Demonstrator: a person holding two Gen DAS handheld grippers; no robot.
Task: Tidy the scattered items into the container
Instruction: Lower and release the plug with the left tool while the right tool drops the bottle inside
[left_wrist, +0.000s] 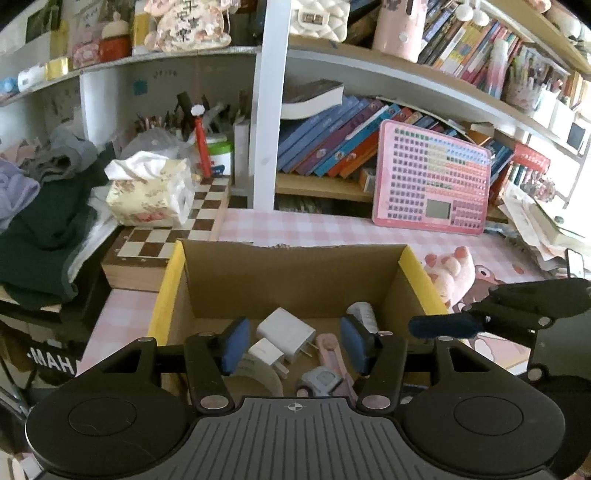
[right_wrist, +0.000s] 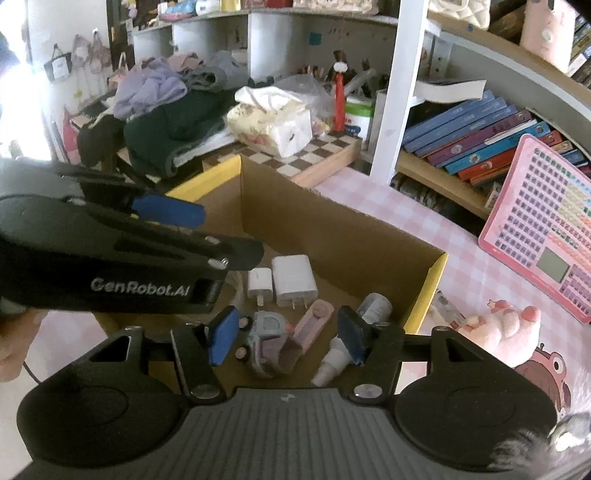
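A cardboard box (left_wrist: 168, 291) with yellow rim strips stands on the pink checked table. On its floor lie a large white charger (left_wrist: 286, 330), a small white charger (left_wrist: 266, 354), a pink clip-like tool (left_wrist: 328, 350), a grey-purple toy (left_wrist: 319, 382), a white spray bottle (left_wrist: 364, 315) and a tape roll (left_wrist: 262, 374). My left gripper (left_wrist: 295, 345) hangs open above the chargers, holding nothing. My right gripper (right_wrist: 286, 339) is open over the toy (right_wrist: 266, 339) and the spray bottle (right_wrist: 334, 360), also holding nothing. Both grippers hover side by side over the box (right_wrist: 428, 291).
A pink plush toy (left_wrist: 452, 273) lies right of the box. A pink key tablet (left_wrist: 432, 177) leans on the bookshelf behind. A chessboard (left_wrist: 166, 236) with a tissue pack (left_wrist: 147, 192) and a heap of clothes (left_wrist: 44, 221) sit to the left.
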